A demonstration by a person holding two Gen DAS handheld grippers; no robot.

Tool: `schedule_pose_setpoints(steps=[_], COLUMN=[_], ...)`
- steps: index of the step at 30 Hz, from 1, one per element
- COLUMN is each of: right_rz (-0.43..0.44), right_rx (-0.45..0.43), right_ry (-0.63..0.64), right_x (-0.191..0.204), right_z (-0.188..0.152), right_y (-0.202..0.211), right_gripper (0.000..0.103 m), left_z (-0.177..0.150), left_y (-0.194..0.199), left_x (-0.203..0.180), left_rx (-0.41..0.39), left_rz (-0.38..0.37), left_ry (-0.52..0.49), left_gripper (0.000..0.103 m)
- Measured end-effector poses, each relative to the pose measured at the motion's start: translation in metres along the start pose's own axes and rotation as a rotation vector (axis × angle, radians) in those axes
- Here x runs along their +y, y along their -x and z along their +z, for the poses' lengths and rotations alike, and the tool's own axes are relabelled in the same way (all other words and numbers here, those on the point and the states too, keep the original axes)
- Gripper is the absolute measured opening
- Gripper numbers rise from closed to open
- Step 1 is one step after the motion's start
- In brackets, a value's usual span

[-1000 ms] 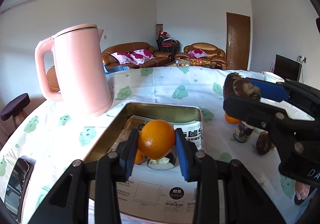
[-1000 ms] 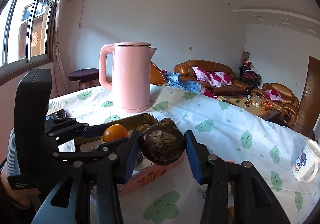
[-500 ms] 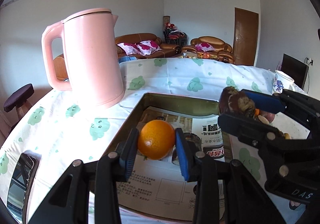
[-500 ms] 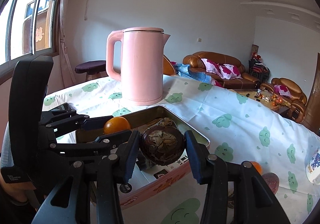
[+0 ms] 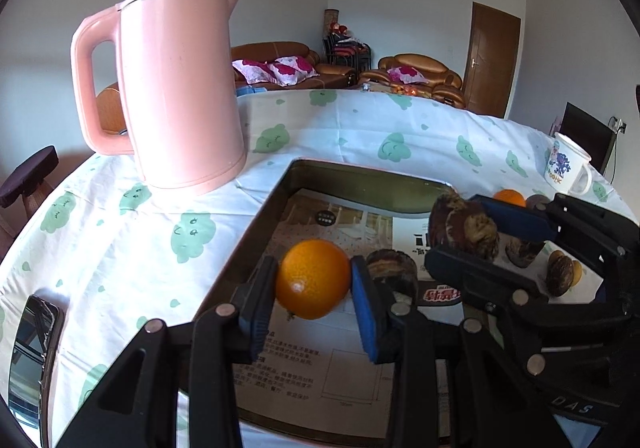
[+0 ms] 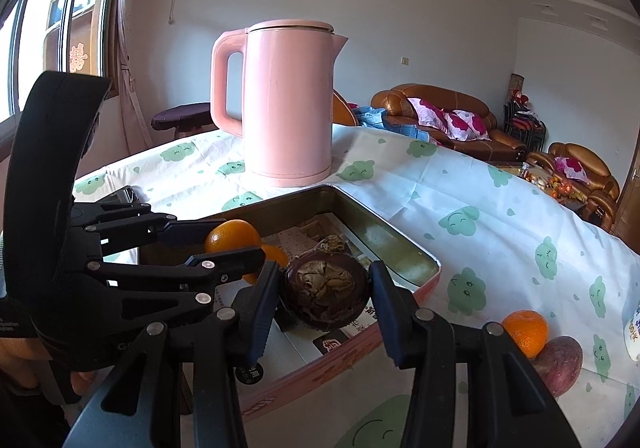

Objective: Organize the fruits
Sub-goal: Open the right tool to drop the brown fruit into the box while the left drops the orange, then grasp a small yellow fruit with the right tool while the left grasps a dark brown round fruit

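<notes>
My left gripper (image 5: 314,294) is shut on an orange (image 5: 313,284) and holds it just above the paper-lined floor of a metal tin tray (image 5: 360,177). My right gripper (image 6: 324,302) is shut on a dark brown mangosteen (image 6: 325,296) over the tray's right part (image 6: 384,236). In the left wrist view the right gripper (image 5: 492,236) and its mangosteen (image 5: 464,226) show at the right. In the right wrist view the left gripper's orange (image 6: 233,236) shows at the left. Another dark fruit (image 5: 394,270) lies in the tray behind my left fingers.
A tall pink kettle (image 5: 180,87) stands just left of the tray's far corner. An orange (image 6: 525,332) and a reddish fruit (image 6: 558,364) lie on the tablecloth right of the tray. A white mug (image 5: 566,167) stands far right. A phone (image 5: 32,352) lies near the left edge.
Both grippers have moved forward and lower over the tray with their fruits still held. The kettle and tray now look closer.
</notes>
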State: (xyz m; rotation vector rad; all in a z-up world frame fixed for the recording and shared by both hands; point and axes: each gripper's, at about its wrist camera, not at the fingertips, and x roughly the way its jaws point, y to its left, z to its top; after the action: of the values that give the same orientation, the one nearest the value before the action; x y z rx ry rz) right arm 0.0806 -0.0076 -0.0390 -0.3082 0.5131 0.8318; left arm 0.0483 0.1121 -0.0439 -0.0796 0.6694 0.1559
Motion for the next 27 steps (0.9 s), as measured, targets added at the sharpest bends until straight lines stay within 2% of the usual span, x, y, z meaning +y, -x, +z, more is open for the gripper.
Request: schedule_pose_setpoints(steps=[9, 14, 17, 19, 21, 27], right_rz=[0.002, -0.004, -0.007, -0.014, -0.012, -0.056], right_rx=[0.044, 0.055, 0.057, 0.050, 0.036, 0.011], right_ry=[-0.005, -0.011, -0.019, -0.035, -0.058, -0.047], right_x=[-0.002, -0.003, -0.004, -0.007, -0.012, -0.013], right_z=[-0.002, -0.003, -0.003, -0.003, -0.004, -0.008], right_y=[-0.010, -0.012, -0.012, -0.010, -0.008, 0.007], right_gripper=[0.048, 0.048, 0.053, 0.063, 0.068, 0.070], left_z=[0.000, 0.000, 0.000, 0.000, 0.000, 0.000], left_y=[-0.008, -0.006, -0.003, 0.000, 0.003, 0.012], left_x=[0.001, 0.000, 0.003, 0.008, 0.010, 0.003], left_rx=[0.044, 0.032, 0.017, 0.001, -0.014, -0.056], left_rz=[0.009, 0.022, 0.040, 0.041, 0.032, 0.039], left_ry=[-0.008, -0.013, 0.003, 0.025, 0.031, 0.024], left_gripper=[0.038, 0.039, 0.050, 0.060, 0.062, 0.076])
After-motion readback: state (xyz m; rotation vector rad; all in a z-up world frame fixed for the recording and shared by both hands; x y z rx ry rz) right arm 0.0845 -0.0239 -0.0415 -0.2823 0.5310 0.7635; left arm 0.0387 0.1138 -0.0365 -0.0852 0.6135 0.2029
